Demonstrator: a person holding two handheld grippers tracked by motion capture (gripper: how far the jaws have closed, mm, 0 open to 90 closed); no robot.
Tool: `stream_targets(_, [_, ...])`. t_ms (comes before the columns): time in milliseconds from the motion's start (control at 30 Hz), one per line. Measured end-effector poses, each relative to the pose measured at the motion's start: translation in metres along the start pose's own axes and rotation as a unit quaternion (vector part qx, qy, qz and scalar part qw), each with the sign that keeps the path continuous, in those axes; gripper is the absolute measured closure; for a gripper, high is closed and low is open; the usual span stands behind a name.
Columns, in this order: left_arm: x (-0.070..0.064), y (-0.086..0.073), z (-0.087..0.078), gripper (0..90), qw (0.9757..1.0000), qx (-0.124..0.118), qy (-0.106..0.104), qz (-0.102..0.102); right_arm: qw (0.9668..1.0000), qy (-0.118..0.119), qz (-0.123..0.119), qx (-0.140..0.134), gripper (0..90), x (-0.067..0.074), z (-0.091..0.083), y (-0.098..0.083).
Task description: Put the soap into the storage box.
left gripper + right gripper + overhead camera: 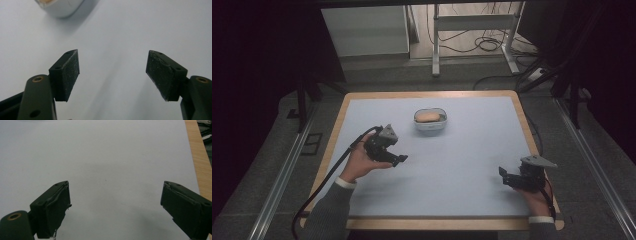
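Observation:
A small white bowl (430, 121) with a tan, bread-like lump (427, 117) in it stands on the pale mat at the table's far middle. My left gripper (400, 159) hovers in front of the bowl and to its left, held in a hand, its jaws pointing right. In the left gripper view this gripper (112, 71) is open with only bare mat between the pads, and the bowl's rim (61, 7) shows at the top left. My right gripper (503, 176) rests near the front right corner, pointing left. The right gripper view has this gripper (115, 207) open and holding nothing.
The pale mat covers a table with a wooden rim (331, 146); that rim (198, 157) runs close beside my right gripper. A cable (324, 180) trails from the left gripper off the front left. Beyond the table stand a metal frame (435, 45) and floor cables (487, 44).

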State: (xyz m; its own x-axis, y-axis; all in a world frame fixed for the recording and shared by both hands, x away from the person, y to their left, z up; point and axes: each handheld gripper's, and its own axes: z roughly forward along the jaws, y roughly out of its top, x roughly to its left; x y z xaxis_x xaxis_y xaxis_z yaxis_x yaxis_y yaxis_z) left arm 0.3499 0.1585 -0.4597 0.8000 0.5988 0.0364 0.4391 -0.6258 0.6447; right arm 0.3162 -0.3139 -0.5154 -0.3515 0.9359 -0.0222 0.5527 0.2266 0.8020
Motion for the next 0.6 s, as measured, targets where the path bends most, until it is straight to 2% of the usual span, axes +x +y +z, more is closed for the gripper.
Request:
stream_targets(67, [-0.003,-0.012,-0.003,27.3,1.0000,-0.003,-0.001,-0.009,1.0000,0.000,-0.002,0.000,8.8,0.000,0.000,0.000])
stream_targets(167, [-0.007,-0.027,-0.006,27.3,0.9998,-0.003,0.009,-0.018,1.0000,0.002,-0.002,0.000,8.8,0.001,0.000,0.000])
stream_targets(300, [-0.008,-0.041,-0.010,27.3,0.9993,-0.017,0.004,-0.034,1.0000,0.001,-0.002,-0.001,8.8,0.003,0.001,0.001])
stream_targets(600, [-0.007,-0.047,-0.009,27.1,0.9988,-0.022,-0.002,-0.044,0.9999,0.003,-0.010,-0.010,8.8,0.008,0.001,0.004])
